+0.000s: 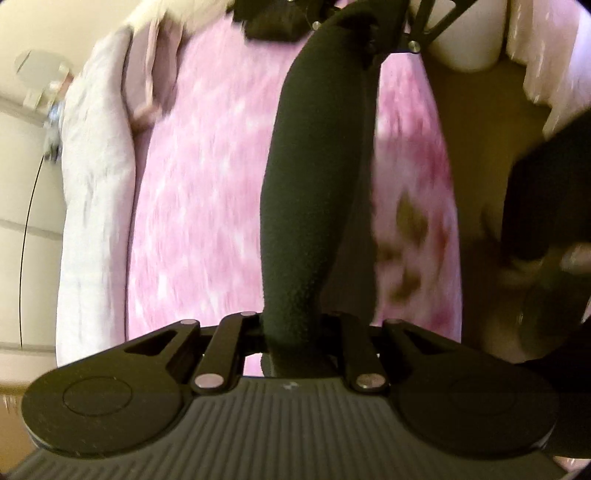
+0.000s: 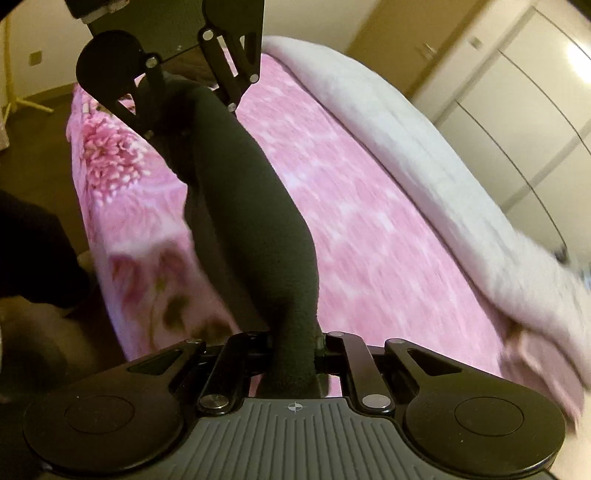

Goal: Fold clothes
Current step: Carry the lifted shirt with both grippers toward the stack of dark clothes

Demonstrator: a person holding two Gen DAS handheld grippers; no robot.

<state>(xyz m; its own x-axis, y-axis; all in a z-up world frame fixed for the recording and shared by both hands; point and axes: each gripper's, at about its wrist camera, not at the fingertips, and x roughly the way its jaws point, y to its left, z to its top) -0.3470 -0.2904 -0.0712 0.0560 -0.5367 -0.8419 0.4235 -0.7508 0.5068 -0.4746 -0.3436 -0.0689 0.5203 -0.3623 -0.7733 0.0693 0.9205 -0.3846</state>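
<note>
A black fleecy garment (image 1: 310,184) is bunched into a thick rope and stretched in the air between my two grippers, above a bed. My left gripper (image 1: 295,339) is shut on one end, its fingertips buried in the cloth. The right gripper (image 1: 332,26) shows at the top of the left wrist view, clamped on the far end. In the right wrist view the same black garment (image 2: 251,221) runs from my right gripper (image 2: 295,354), shut on it, up to the left gripper (image 2: 173,99).
A pink floral bedspread (image 2: 369,221) covers the bed below the garment. A pale blanket (image 2: 406,129) lies rolled along its far side, by cream wardrobe doors (image 2: 517,92). Brown floor (image 1: 472,147) and a person's dark clothing (image 1: 546,184) are beside the bed edge.
</note>
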